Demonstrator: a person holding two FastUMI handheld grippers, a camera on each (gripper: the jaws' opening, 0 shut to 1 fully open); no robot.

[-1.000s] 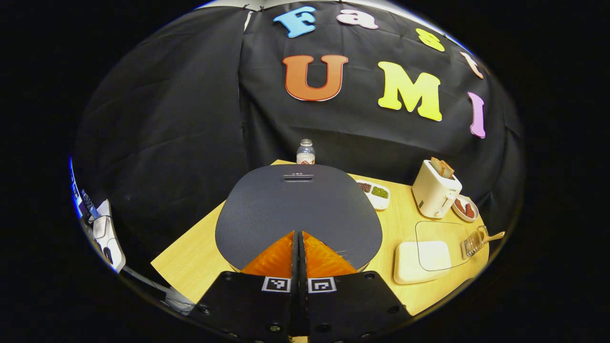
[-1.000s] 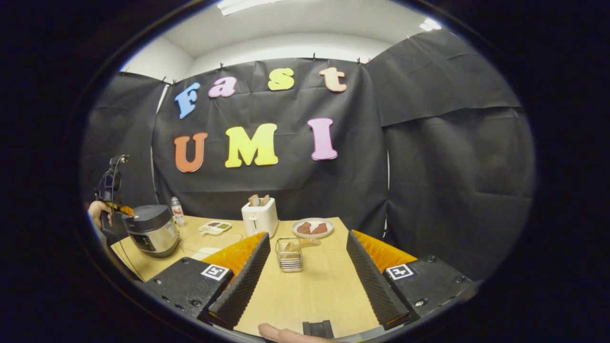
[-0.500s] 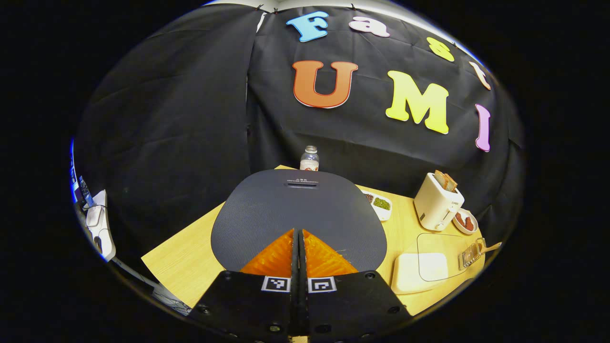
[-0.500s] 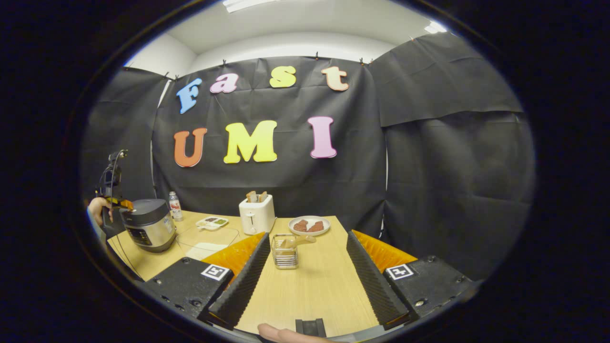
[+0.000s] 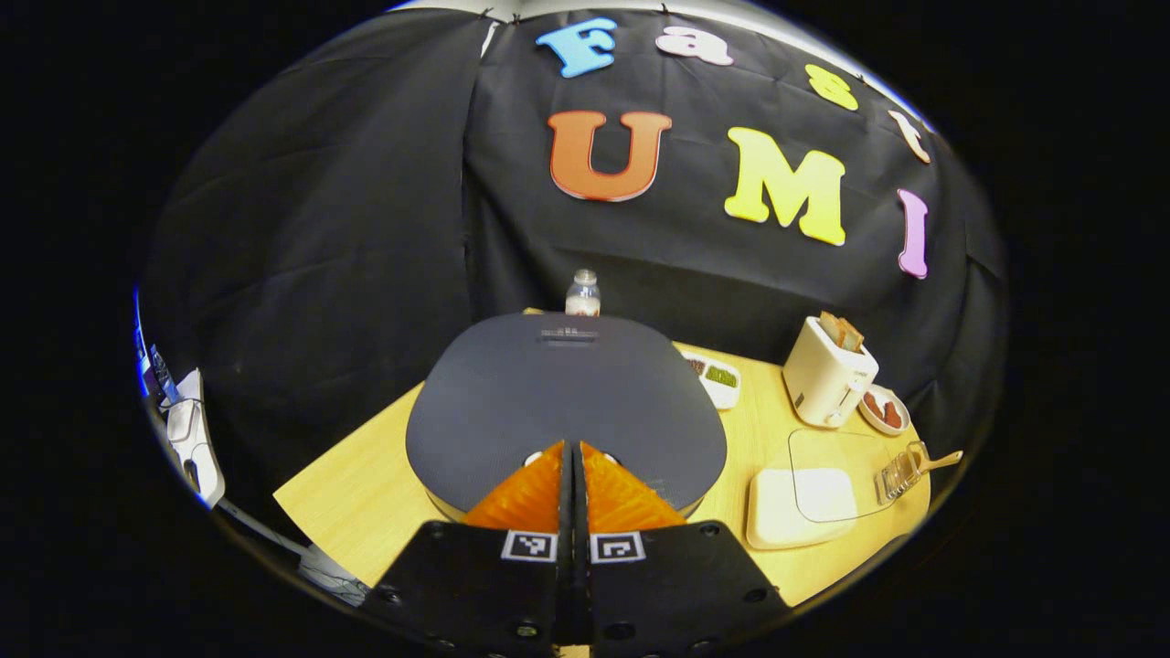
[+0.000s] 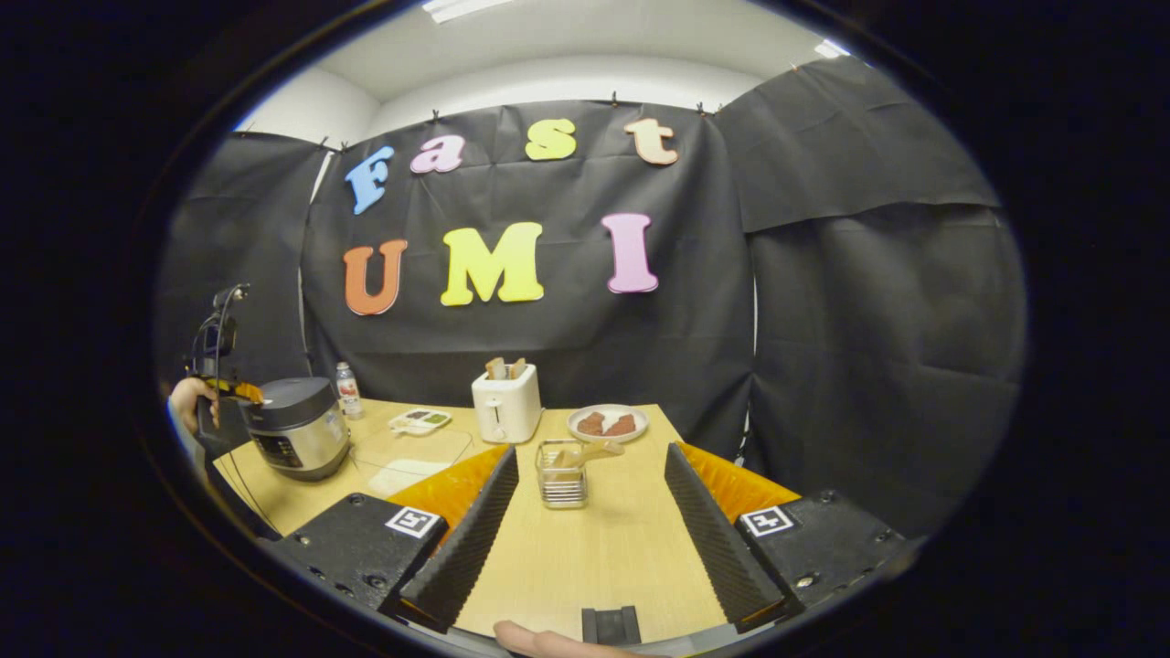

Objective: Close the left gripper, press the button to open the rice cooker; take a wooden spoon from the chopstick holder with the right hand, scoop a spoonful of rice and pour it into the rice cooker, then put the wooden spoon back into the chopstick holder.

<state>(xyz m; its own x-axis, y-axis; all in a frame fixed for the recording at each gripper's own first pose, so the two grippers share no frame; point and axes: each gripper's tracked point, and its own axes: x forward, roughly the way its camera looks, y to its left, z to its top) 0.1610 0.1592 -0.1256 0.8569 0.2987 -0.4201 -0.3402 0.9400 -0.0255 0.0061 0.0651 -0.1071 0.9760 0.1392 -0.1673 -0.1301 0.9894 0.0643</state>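
The left gripper (image 5: 573, 450) had its two fingers pressed flat together with nothing between them, which made sense: shut like that, they formed one blunt point for pushing a button. That point sat at the near edge of the rice cooker (image 5: 567, 402), right over the front of its dark lid, and a pale sliver on either side of the tips looked to me like the button itself, though I could not be sure they were touching it. The lid was still down, so I judged the press unfinished. From the right gripper view the cooker (image 6: 294, 428) stood at the table's far left corner, with a hand (image 6: 187, 403) holding the left gripper against it. The right gripper (image 6: 590, 512) waited with its fingers spread wide and empty, aimed straight at the chopstick holder (image 6: 561, 475) out on the table (image 6: 585, 557), the wooden spoon (image 6: 594, 450) leaning out of it, handle toward the right, ready to be taken.
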